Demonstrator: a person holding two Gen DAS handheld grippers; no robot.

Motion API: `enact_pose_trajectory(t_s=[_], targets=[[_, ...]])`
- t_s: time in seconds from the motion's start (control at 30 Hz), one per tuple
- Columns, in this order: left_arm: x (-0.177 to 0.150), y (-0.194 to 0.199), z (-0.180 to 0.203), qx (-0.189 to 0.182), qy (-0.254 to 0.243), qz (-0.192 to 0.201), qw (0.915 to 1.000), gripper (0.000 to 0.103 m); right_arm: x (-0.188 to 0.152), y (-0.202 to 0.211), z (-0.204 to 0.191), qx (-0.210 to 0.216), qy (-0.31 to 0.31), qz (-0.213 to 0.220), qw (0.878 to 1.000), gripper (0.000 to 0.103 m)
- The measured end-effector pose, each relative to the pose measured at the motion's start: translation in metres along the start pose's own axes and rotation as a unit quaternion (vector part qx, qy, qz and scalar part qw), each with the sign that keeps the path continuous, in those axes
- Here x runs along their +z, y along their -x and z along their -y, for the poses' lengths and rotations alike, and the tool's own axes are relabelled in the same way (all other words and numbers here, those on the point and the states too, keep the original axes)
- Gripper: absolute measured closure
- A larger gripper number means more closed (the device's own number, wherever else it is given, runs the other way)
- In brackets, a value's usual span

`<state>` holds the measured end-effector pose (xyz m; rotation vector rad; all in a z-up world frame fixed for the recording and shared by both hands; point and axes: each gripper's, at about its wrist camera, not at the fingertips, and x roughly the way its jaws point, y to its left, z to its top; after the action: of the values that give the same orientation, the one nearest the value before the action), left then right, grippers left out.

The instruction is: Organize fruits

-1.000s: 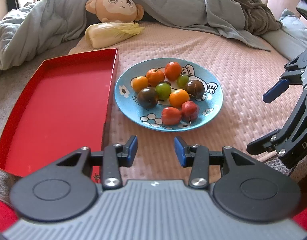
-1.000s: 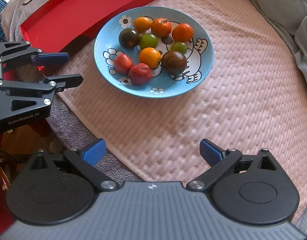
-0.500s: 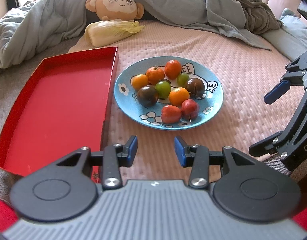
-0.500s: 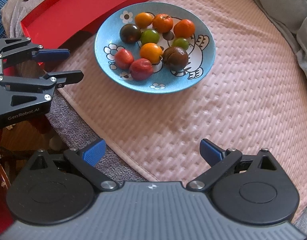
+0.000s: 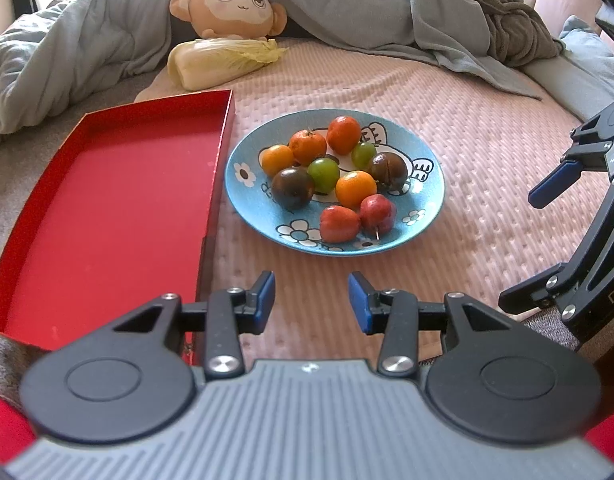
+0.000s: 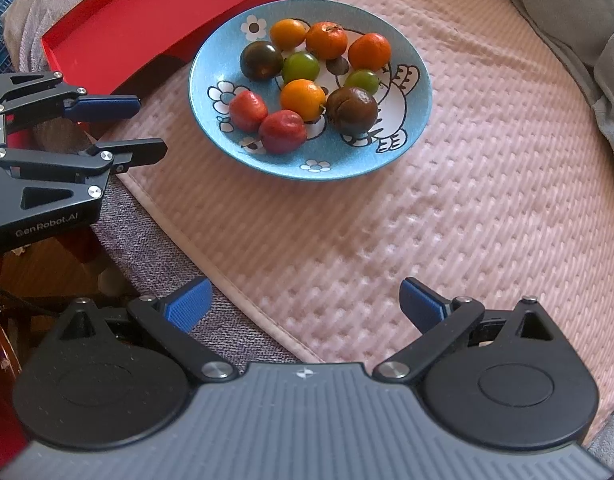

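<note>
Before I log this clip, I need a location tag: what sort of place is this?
Likely a bedroom, on a bed: a rumpled duvet, a plush monkey and a quilted pink cover under the fruit plate.

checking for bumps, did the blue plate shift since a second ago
No. The plate lies just as close to the red tray as before, in both views.

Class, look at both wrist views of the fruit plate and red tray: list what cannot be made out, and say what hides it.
- Red tray: far end cut off by the top edge in the right wrist view; near corner behind the left gripper in the left wrist view.
- Soft toy: body hidden under the blanket, left wrist view.
- Plate drawing: partly covered by fruit, both views.
- Undersides of the fruit: unseen.
</note>
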<state>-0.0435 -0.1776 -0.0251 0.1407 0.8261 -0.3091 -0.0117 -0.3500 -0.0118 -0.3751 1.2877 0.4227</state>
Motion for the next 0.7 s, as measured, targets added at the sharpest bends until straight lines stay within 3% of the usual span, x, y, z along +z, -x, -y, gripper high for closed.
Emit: enact_pose_trajectory(t_s=[0.7], targets=[[-0.0013,-0.0008,0.0029,-0.001,0.001,-0.003,1.0,0.059,-0.0006,-0.0002,-0.0024,0.005,0.005,-0.007,1.0,0.002]])
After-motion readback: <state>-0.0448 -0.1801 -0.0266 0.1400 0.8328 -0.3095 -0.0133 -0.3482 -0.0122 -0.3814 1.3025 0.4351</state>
